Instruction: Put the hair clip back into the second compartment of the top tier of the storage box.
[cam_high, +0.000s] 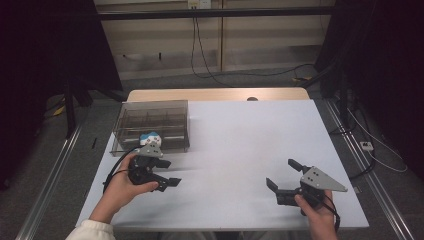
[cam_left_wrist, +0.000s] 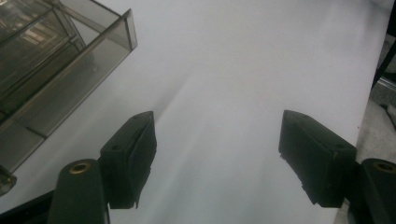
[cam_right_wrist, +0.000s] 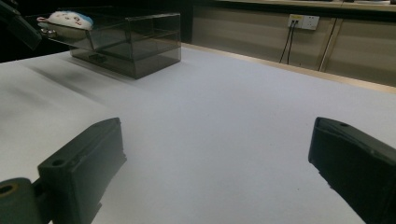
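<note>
White sheeting covers the worktop (cam_high: 240, 145), with a strip of bare pale wood (cam_high: 215, 94) left showing along its far edge. Beyond that edge runs a grey floor, then a low beige wall panel where a socket (cam_right_wrist: 303, 21) feeds dark cables (cam_high: 200, 55) that trail down and across the floor. Black drapes darken both sides of the room — metal rails flank the worktop on left and right.

Near the far left corner of the sheet stands a smoky, see-through box (cam_high: 152, 125) divided into compartments. A small white-and-blue soft toy (cam_high: 150, 137) sits at the box's near side; whether it lies inside or rests on top I cannot tell.

My left gripper (cam_high: 167, 175) is just in front of that box, near the worktop's left edge, my left hand (cam_high: 125, 187) wrapped round it, jaws pointing right. Its fingers (cam_left_wrist: 133, 156) are spread wide with only bare sheet between them.

My right gripper (cam_high: 282, 175) hangs over the near right part of the worktop, well apart from the box, held in my right hand (cam_high: 320, 215). Its fingers (cam_right_wrist: 84, 170) are spread wide too — nothing between them.
</note>
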